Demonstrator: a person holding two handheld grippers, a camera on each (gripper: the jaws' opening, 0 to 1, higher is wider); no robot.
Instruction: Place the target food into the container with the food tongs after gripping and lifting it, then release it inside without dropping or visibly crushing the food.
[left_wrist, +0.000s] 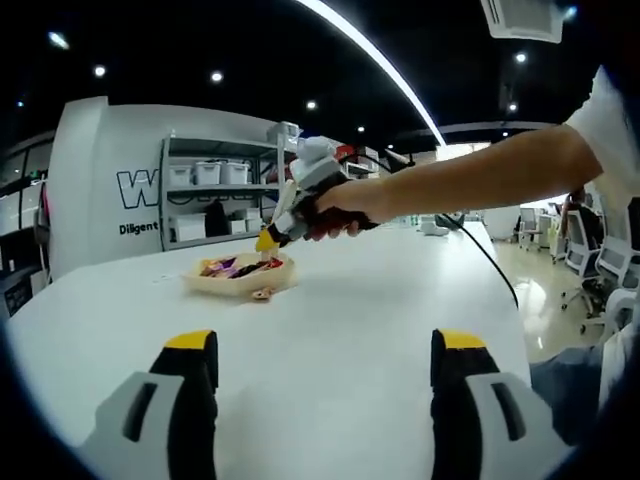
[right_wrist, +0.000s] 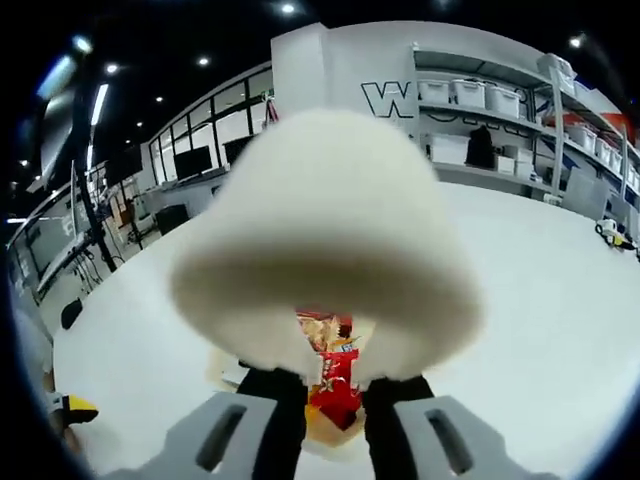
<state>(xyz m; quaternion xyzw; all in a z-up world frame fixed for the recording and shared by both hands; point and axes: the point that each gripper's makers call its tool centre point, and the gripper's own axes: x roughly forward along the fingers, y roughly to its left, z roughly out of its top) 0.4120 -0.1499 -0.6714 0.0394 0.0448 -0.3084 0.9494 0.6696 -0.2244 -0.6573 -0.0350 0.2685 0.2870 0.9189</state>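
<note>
A shallow beige container (left_wrist: 240, 275) with several colourful snack packets sits on the white table (left_wrist: 380, 330). One small snack piece (left_wrist: 262, 295) lies on the table just in front of it. My right gripper (left_wrist: 268, 240), held by a hand, hangs with its yellow tip right over the container. In the right gripper view its jaws (right_wrist: 340, 400) stand close together, shut on a large, blurred white object, seemingly the food tongs (right_wrist: 325, 230). Below them I see a red packet (right_wrist: 338, 375) in the container. My left gripper (left_wrist: 325, 345) stays low and near, wide open, holding nothing.
Behind the table stand a white wall with lettering (left_wrist: 135, 190) and shelves with bins (left_wrist: 215, 195). A black cable (left_wrist: 490, 260) trails across the table on the right. Office chairs (left_wrist: 600, 265) stand at the far right. A yellow tip of the left gripper (right_wrist: 75, 408) shows low on the left.
</note>
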